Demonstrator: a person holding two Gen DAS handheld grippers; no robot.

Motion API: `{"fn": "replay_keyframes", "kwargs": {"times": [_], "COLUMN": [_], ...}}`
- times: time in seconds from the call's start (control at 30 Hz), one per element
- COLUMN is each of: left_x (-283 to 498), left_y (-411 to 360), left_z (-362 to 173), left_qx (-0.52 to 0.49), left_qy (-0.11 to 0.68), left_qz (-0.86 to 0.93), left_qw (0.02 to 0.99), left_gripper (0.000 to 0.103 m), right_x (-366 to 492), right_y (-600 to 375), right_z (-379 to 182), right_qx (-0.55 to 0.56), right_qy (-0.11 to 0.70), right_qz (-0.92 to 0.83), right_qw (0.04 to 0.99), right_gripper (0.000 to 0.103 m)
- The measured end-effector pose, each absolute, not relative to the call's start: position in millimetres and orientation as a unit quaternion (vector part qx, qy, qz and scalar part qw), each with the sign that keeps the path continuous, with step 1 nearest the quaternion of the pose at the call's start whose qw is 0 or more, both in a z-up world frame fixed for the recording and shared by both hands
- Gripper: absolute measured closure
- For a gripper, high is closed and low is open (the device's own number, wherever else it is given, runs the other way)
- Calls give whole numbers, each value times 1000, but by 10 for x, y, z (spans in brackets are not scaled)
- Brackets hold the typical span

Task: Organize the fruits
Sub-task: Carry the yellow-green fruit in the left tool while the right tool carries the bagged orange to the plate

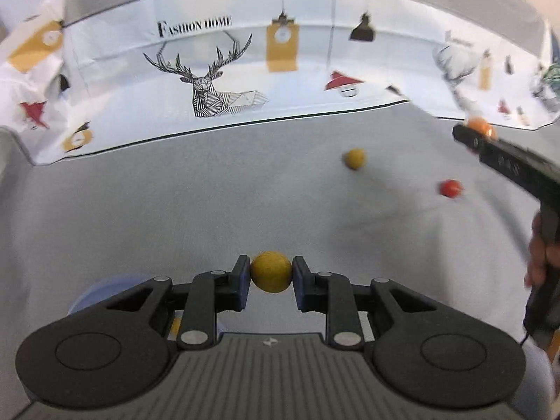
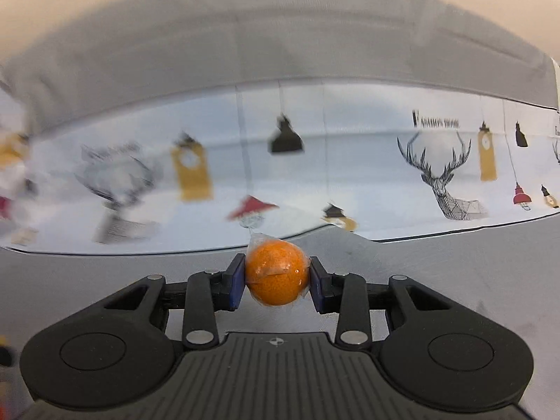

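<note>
Left wrist view: left tongs [image 1: 271, 276] pinch a yellow fruit [image 1: 271, 271] above the grey counter [image 1: 175, 210], and the right tongs [image 2: 276, 273] squeeze a plastic-wrapped orange [image 2: 274, 273]. Pick-up looks done on both sides; farther out, another yellow fruit [image 1: 354, 158] and a red one [image 1: 449, 188] wait. Next, I'd say, carry both to their spot.

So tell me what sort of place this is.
Probably a staged tabletop set, not a real kitchen: a plain grey table, a printed backdrop of deer and lamps reading "Fashion Home", and small fruits, one yellow fruit in the left gripper, an orange in the right gripper.
</note>
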State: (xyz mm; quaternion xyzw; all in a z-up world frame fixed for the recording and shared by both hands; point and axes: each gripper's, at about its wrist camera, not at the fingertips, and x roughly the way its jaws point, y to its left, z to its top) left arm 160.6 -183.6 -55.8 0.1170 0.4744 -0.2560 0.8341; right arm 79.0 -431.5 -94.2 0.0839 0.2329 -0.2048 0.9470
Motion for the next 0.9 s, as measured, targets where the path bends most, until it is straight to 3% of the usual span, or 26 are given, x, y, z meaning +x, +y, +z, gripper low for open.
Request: {"fn": "replay_keyframes", "kwargs": {"times": [0.33,0.6,0.9], "left_x": [332,-319,-693], "left_y": [-862,-86,396], "left_z": [-6,127,266], "left_qx": [113,81,31], "left_qy": [458,446,420], "left_qz": [-237,-202,-194], "left_qw": [850,869,886], "left_gripper": [75,75,75], "right_x": [-665,-1154,-1445], "right_y": [-2781,-1789,-1301], "right_z": [-423,-240,-68], "right_qx": [124,84,30], "right_qy": [276,297,291], "right_qz": [-85,-5,16], "right_qw": [949,951,956], "right_gripper": [64,64,64]}}
